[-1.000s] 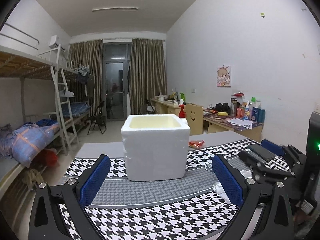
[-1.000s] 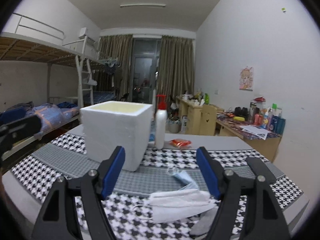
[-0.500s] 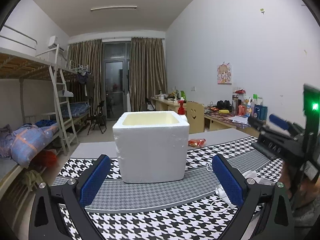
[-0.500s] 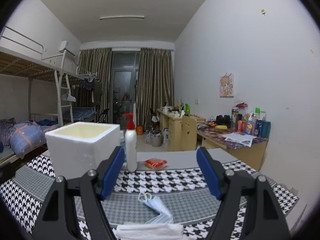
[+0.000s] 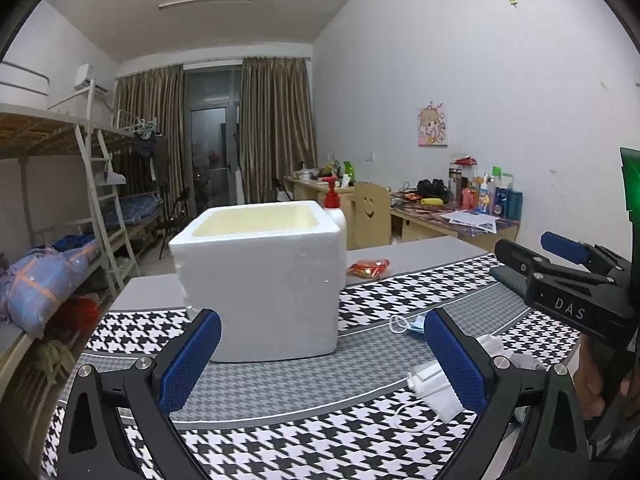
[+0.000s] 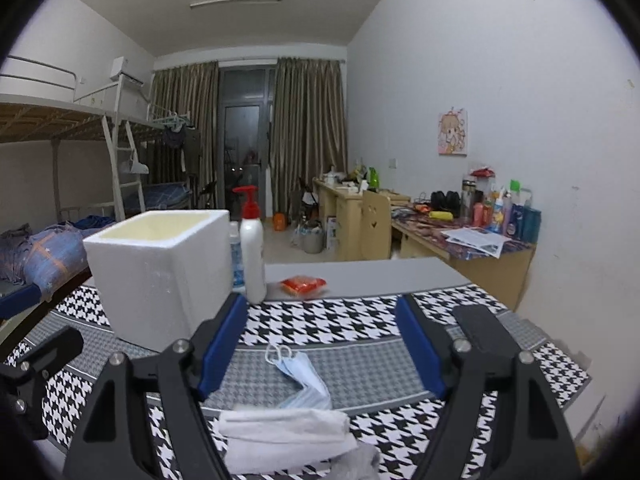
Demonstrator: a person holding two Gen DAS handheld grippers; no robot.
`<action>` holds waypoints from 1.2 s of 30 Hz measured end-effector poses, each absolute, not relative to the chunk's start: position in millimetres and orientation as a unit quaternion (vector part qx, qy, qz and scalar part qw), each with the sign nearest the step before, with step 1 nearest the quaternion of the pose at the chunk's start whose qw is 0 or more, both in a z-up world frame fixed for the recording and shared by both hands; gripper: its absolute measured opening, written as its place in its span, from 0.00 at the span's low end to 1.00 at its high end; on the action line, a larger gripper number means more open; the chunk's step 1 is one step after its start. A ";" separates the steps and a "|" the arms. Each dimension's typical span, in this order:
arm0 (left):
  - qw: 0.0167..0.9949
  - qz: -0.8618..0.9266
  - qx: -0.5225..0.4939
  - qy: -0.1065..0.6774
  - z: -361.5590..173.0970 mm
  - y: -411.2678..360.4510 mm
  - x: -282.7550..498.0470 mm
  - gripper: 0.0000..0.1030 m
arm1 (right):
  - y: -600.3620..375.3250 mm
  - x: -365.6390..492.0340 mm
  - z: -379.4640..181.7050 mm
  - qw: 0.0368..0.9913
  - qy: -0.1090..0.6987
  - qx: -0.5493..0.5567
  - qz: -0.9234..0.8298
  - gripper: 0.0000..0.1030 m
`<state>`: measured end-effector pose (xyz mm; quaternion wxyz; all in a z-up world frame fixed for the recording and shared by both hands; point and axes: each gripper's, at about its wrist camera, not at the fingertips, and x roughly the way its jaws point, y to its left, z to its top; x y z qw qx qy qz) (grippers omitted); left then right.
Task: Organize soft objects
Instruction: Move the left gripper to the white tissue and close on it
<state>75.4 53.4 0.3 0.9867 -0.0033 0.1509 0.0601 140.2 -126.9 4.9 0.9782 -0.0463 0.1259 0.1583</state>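
A white foam box (image 5: pixel 260 280) stands open-topped on the houndstooth cloth (image 5: pixel 280 436). My left gripper (image 5: pixel 322 356) is open and empty, hovering just in front of the box. To its right lie a blue face mask (image 5: pixel 412 324) and a white face mask (image 5: pixel 436 388). My right gripper (image 6: pixel 320 344) is open above the blue mask (image 6: pixel 300 376), with nothing between its fingers. A folded white mask (image 6: pixel 284 432) and a grey soft item (image 6: pixel 360 464) lie below it. In the left wrist view the right gripper (image 5: pixel 560 276) hangs above the table at the right.
A white pump bottle (image 6: pixel 252 252) with a red top stands behind the box (image 6: pixel 160 272). An orange packet (image 6: pixel 304 284) lies on the grey table (image 6: pixel 380 276) beyond the cloth. Bunk beds line the left wall and cluttered desks the right.
The left gripper has drifted closer to the box. The right gripper has risen from low over the table and swung right, so the box sits further left in its view.
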 end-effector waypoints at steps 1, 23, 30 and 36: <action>0.987 0.056 -0.002 0.153 0.5 50.8 76.6 0.99 | -128.0 140.0 5.4 0.978 0.126 -0.045 0.158 0.78; 0.963 -0.050 0.036 0.262 -39.2 -8.6 127.0 0.99 | -174.4 125.7 -39.8 0.966 0.205 -0.072 0.137 0.78; 0.952 -0.061 0.054 0.294 -56.9 -23.8 144.1 0.97 | -185.1 128.8 -57.2 0.958 0.235 -0.066 0.149 0.78; 0.940 -0.071 0.064 0.326 -69.9 -32.6 162.3 0.84 | -191.7 137.7 -70.5 0.950 0.264 -0.047 0.162 0.78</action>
